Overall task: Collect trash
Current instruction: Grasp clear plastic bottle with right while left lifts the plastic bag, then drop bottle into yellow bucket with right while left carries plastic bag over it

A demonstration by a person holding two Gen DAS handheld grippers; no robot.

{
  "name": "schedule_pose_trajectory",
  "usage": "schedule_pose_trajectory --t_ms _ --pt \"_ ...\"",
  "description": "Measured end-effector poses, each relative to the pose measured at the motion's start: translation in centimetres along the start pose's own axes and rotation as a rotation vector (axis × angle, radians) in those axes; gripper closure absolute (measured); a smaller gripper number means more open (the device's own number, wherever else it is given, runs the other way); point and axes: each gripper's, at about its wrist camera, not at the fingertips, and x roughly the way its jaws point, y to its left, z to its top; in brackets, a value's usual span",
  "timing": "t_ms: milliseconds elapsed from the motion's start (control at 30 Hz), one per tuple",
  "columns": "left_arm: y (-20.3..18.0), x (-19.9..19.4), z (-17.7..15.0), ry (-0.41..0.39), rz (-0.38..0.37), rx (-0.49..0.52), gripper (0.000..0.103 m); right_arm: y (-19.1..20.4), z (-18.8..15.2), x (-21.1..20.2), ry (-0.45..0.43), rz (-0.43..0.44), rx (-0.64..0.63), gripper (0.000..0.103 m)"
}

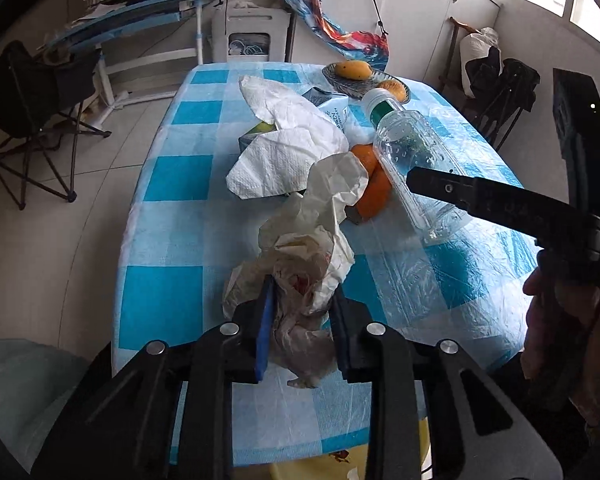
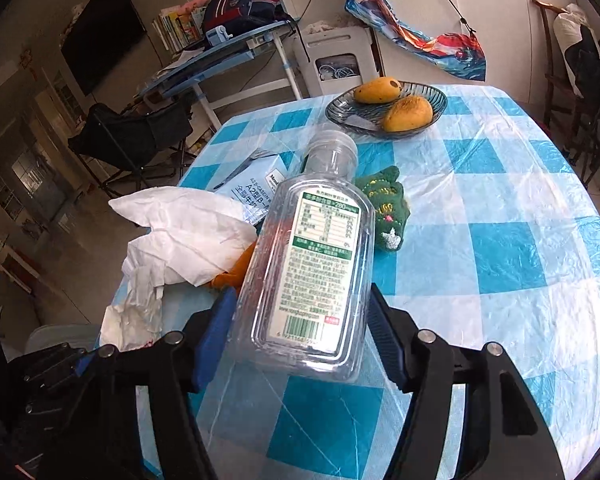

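- Left gripper (image 1: 300,320): jaws clamped on crumpled plastic bag (image 1: 300,272) near the table's (image 1: 172,304) near edge.
- Right gripper (image 2: 300,336): jaws pinch the base of an empty clear bottle (image 2: 312,256).
- Remaining, apparently: paper towel (image 1: 284,148), milk carton (image 2: 256,188), orange peel (image 1: 372,188); no bin visible.
- Glass dish (image 2: 340,110), far edge: 2 mangoes (image 2: 408,114).

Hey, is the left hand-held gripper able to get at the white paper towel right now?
Probably not yet. The left hand-held gripper is shut on a crumpled plastic bag, so it has no free grip. The white paper towel lies farther along the table beyond the bag, uncovered on top.
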Motion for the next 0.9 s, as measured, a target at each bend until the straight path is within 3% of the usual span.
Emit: schedule_pose_trajectory --t_ms 133,467,900 --pt "0.7 -1.6 -1.3 -0.008 -0.046 -0.030 0.078 0.0 -1.0 -2.3 -0.021 0.012 -0.007 0.048" --pt "0.2 -3.6 -3.8 -0.008 -0.023 -0.038 0.078 1.3 -7.3 -8.3 -0.019 0.070 -0.072 0.048" --pt "-2.1 -6.8 -5.8 -0.035 0.007 -0.001 0.078 4.1 -12.8 -13.0 0.013 0.147 -0.120 0.048"
